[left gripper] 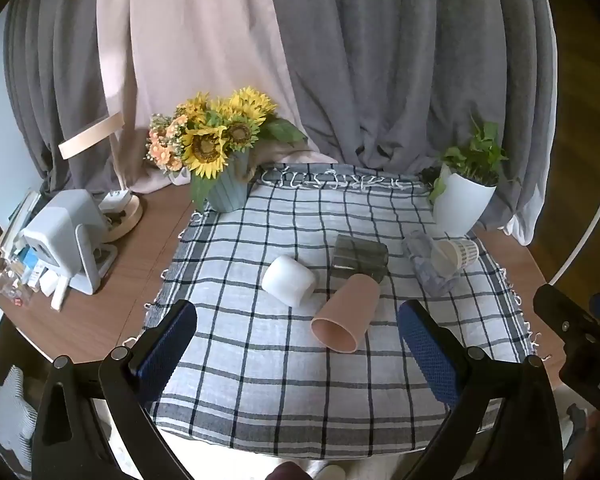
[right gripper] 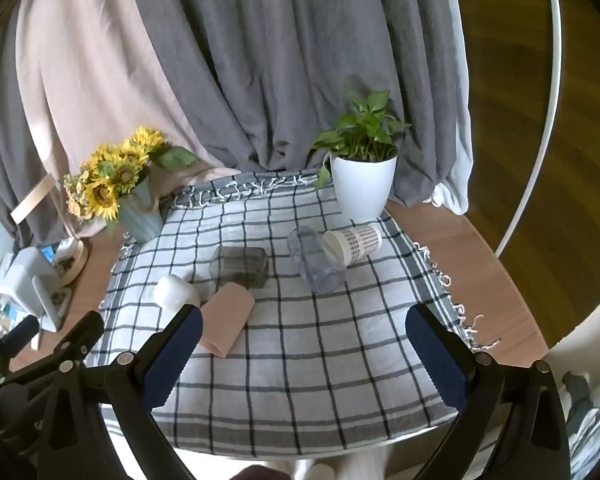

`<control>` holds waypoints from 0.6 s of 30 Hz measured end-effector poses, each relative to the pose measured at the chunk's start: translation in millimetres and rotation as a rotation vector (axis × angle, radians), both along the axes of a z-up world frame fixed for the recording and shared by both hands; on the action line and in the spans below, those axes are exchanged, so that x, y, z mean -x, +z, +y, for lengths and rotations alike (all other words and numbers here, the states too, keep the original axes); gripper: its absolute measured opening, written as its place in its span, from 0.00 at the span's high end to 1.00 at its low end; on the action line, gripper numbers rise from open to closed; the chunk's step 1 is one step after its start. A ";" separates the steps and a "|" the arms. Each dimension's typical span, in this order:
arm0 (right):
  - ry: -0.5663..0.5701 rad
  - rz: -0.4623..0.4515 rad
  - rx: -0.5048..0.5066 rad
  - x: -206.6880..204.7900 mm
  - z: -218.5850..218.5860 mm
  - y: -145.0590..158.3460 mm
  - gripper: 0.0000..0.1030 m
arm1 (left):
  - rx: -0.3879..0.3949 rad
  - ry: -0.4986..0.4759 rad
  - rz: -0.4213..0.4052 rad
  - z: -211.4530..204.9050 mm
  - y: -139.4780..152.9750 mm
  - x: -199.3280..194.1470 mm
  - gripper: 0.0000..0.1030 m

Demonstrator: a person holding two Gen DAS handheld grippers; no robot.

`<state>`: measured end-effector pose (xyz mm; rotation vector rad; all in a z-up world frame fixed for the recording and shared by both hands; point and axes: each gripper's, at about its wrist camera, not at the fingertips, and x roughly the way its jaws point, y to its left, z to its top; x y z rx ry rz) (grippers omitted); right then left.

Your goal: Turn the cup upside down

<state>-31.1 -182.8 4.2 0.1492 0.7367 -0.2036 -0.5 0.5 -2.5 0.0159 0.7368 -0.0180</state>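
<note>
Both grippers spread wide, holding nothing

The left gripper (left gripper: 298, 334) and right gripper (right gripper: 304, 340) hover side by side at the near edge, blue-padded fingers (left gripper: 168, 344) parted and pointing toward the far side, each visible at the other's view edge.

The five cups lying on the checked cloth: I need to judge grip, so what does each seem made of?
Pink cup: matte, opaque, probably plastic.
White cup: matte, opaque; plastic or ceramic, unclear.
Grey cup: smoky, see-through, squarish; glass or plastic.
Clear cup: transparent, faintly bluish; probably plastic.
Patterned cup: printed checks, rolled rim; looks like paper.
</note>
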 end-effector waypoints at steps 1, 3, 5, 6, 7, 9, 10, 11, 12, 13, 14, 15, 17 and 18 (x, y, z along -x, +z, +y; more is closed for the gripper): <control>0.001 0.001 0.002 -0.1 0.4 -0.1 0.01 | -0.003 0.000 -0.003 -0.8 0.0 0.1 0.00; 0.001 -0.001 0.003 0.4 0.6 -0.7 0.01 | -0.010 -0.007 0.003 -2.4 0.1 -3.9 0.00; 0.000 -0.001 0.000 2.7 0.3 0.2 0.01 | -0.006 -0.006 0.001 -2.8 -0.3 -4.0 0.00; 0.000 -0.001 -0.001 3.6 0.2 1.5 0.01 | -0.006 -0.005 0.003 -3.5 -0.4 -4.7 0.00; 0.000 -0.001 0.001 1.3 0.8 0.0 0.01 | -0.007 -0.005 0.003 -3.4 -0.1 -4.3 0.00; 0.001 0.000 -0.001 1.3 1.1 0.6 0.01 | -0.004 -0.005 0.002 -2.7 -0.4 -4.1 0.00; 0.001 -0.001 -0.001 0.3 -1.0 -0.8 0.01 | -0.003 -0.005 0.001 -3.2 -0.3 -4.2 0.00; 0.001 -0.002 -0.002 -1.5 -1.1 -1.4 0.01 | -0.005 -0.006 0.001 -2.4 -0.4 -4.1 0.00; 0.002 -0.002 -0.003 -1.6 -0.9 -0.9 0.01 | -0.004 -0.005 0.000 -2.7 -0.3 -4.5 0.00; 0.001 -0.001 -0.002 -1.8 -0.4 -0.4 0.01 | -0.003 -0.004 0.000 -2.3 0.2 -5.0 0.00; 0.002 0.000 -0.002 -1.4 -0.2 -0.4 0.01 | -0.002 -0.005 0.001 -1.9 0.3 -4.8 0.00; 0.002 0.000 -0.003 -1.3 0.0 -0.4 0.01 | -0.003 -0.005 0.001 -2.0 0.2 -4.7 0.00; 0.001 0.001 -0.003 -0.8 0.4 -0.4 0.01 | -0.001 -0.003 0.002 -1.2 1.0 -4.5 0.00; 0.003 0.000 -0.005 -0.5 0.2 -0.6 0.01 | 0.000 -0.002 0.002 -1.1 0.7 -4.6 0.00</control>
